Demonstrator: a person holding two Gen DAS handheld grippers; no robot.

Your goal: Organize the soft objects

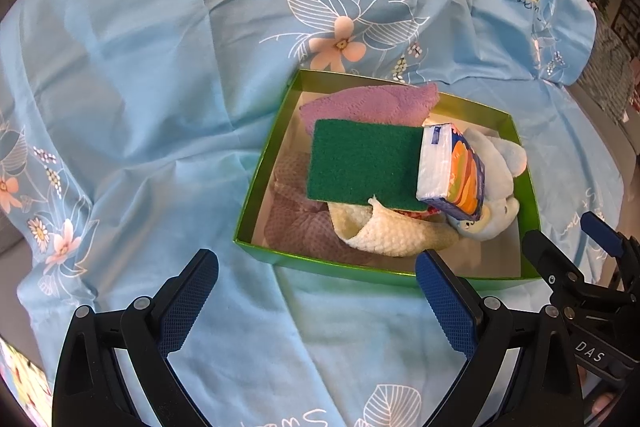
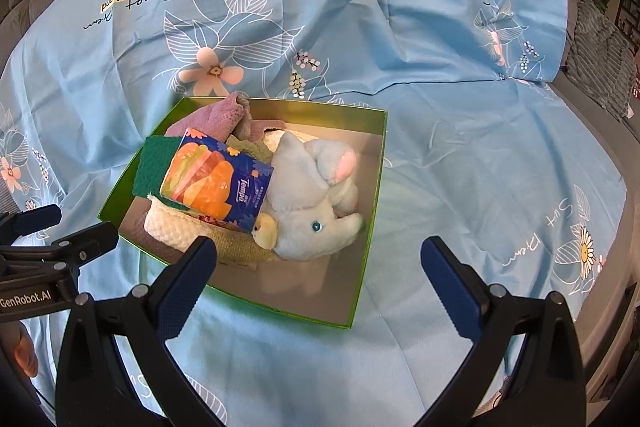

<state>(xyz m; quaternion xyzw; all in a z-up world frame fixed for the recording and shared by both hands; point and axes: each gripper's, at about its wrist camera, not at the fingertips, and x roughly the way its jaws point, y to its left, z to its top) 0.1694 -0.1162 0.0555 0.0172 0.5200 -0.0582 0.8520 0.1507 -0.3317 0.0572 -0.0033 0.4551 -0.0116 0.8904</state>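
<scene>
A green box [image 1: 256,171] [image 2: 370,227] rests on a light blue floral sheet [image 1: 140,87] [image 2: 460,147]. Inside lie a purple cloth [image 1: 360,103] [image 2: 208,121], a green scouring sponge [image 1: 360,163] [image 2: 152,163], an orange tissue pack [image 1: 460,175] [image 2: 216,183], a cream knit cloth [image 1: 384,231] [image 2: 172,223], a mauve waffle cloth [image 1: 296,223] and a pale blue plush elephant [image 1: 500,179] [image 2: 312,199]. My left gripper [image 1: 316,267] hovers open just in front of the box's near wall. My right gripper [image 2: 318,251] is open over the box's near right corner, holding nothing.
The sheet covers a soft, creased surface that drops away at the edges. Grey upholstery [image 2: 600,67] shows at the far right. The right gripper's body [image 1: 592,283] sits beside the box in the left wrist view; the left gripper's body [image 2: 48,259] appears in the right wrist view.
</scene>
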